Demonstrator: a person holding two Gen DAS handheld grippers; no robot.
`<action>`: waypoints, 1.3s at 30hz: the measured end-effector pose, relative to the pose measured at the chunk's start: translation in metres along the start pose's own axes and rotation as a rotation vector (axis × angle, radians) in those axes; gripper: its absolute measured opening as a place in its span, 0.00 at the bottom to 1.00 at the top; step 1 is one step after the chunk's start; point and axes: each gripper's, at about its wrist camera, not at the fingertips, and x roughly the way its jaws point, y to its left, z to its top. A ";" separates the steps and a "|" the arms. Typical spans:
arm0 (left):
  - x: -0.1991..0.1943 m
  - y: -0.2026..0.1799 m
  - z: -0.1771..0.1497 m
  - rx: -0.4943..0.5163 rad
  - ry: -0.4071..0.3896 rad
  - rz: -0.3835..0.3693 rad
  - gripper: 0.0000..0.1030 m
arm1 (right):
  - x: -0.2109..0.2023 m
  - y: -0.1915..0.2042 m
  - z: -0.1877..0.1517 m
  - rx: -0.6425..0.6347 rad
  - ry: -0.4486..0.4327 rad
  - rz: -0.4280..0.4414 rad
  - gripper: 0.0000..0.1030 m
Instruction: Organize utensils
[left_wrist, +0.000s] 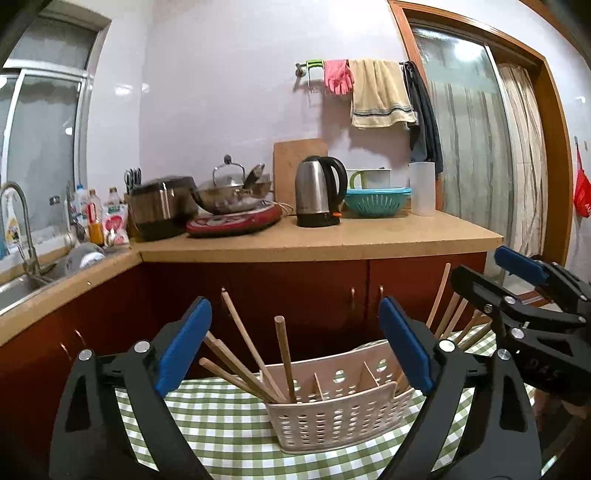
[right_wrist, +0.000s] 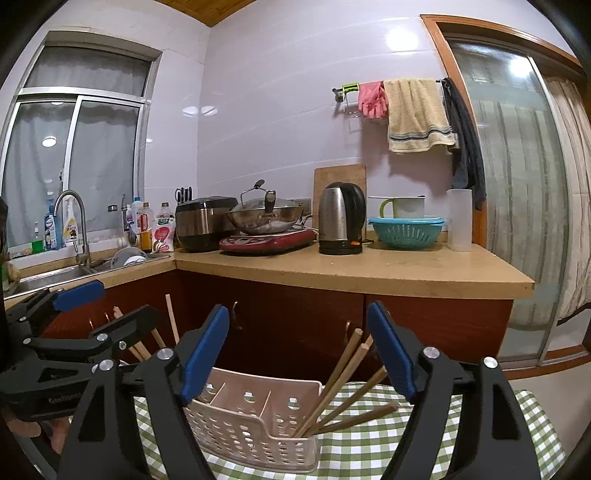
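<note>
Blue-padded jaws wide apart on both grippers, nothing caught between them

Left gripper (left_wrist: 295, 347) and right gripper (right_wrist: 297, 354) hover released over the pale perforated utensil basket (left_wrist: 343, 417) on the green checked cloth (left_wrist: 229, 424); wooden chopsticks (left_wrist: 251, 354) lean in its two end compartments, the middle ones look empty from here; beyond, kettle (left_wrist: 319, 192) on the counter (left_wrist: 332, 240)

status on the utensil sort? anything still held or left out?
Looks near done: chopsticks stand in the caddy's left end compartment and more in its right. In hand: nothing; left gripper and right gripper are open and empty. Left: no loose utensils visible on the checked cloth; middle compartments look empty.
</note>
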 end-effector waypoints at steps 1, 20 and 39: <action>-0.004 -0.001 0.000 0.009 -0.001 0.013 0.88 | -0.003 0.000 0.000 0.001 0.002 -0.002 0.76; -0.120 0.020 -0.059 -0.070 0.107 0.151 0.95 | -0.092 0.013 -0.055 0.031 0.148 -0.054 0.80; -0.213 0.027 -0.074 -0.100 0.126 0.164 0.96 | -0.179 0.010 -0.046 0.024 0.127 -0.103 0.82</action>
